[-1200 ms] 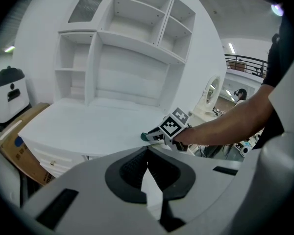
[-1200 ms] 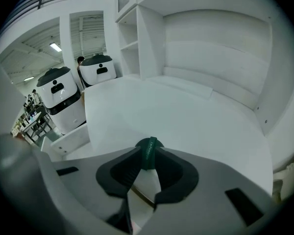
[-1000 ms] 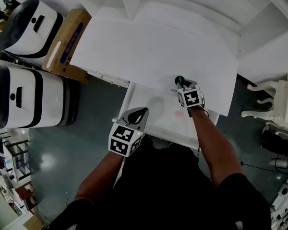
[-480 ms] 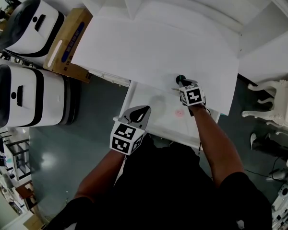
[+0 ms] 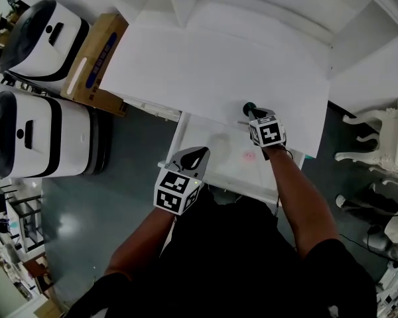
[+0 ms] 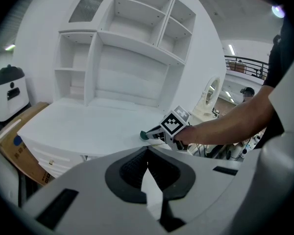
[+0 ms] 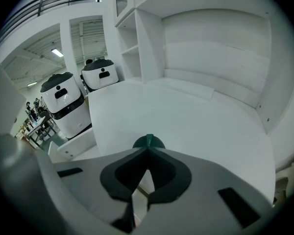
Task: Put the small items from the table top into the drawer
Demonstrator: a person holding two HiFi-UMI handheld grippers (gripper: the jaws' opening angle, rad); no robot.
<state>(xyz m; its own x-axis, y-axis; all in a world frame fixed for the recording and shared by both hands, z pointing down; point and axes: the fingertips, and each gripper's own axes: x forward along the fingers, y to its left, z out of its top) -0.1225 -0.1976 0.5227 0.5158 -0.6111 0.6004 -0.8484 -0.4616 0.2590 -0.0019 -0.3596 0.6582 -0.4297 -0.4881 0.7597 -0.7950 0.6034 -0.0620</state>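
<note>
A small dark green item (image 5: pixel 249 107) sits pinched in my right gripper (image 5: pixel 251 114) at the front edge of the white table top (image 5: pixel 212 71); it pokes out beyond the jaw tips in the right gripper view (image 7: pixel 148 141). Just below it the white drawer (image 5: pixel 186 138) stands open, with a small pink item (image 5: pixel 248 156) and a pale roundish thing (image 5: pixel 219 142) inside. My left gripper (image 5: pixel 196 154) hangs over the drawer's front left corner, shut with nothing between its jaws. The left gripper view shows the right gripper (image 6: pixel 156 133) and the green item (image 6: pixel 143 135) ahead.
Two white-and-black robot bodies (image 5: pixel 36 35) (image 5: pixel 40 134) and a cardboard box (image 5: pixel 93 55) stand left of the desk. A white chair (image 5: pixel 378 138) is at the right. White shelves (image 6: pixel 132 43) rise behind the table top.
Both grippers have hardly moved; the left one has crept slightly right. The right one still holds the green item at the table's edge.
</note>
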